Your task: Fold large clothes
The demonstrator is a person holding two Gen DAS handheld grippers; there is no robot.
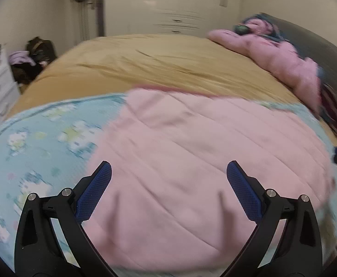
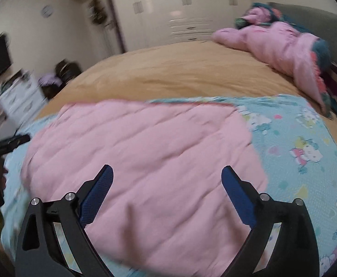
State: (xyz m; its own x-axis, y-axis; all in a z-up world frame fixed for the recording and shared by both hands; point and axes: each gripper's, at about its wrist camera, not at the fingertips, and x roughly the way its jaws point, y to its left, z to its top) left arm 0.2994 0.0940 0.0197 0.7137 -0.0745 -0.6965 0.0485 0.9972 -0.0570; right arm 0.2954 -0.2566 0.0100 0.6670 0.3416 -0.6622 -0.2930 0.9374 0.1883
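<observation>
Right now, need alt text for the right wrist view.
The open right gripper hovers over a pink quilt spread on a blue cartoon-print sheet, on a bed with a tan cover. A pink heap lies at the far right; the image is motion-blurred.

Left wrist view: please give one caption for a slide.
Open left gripper above a pink quilted cover on a blue cartoon-print sheet.

mustard-covered bed [image 1: 168, 64] with a blue cartoon-print quilt [image 2: 306, 143] spread flat, crumpled pink clothes [image 2: 281, 46] near the headboard
</observation>
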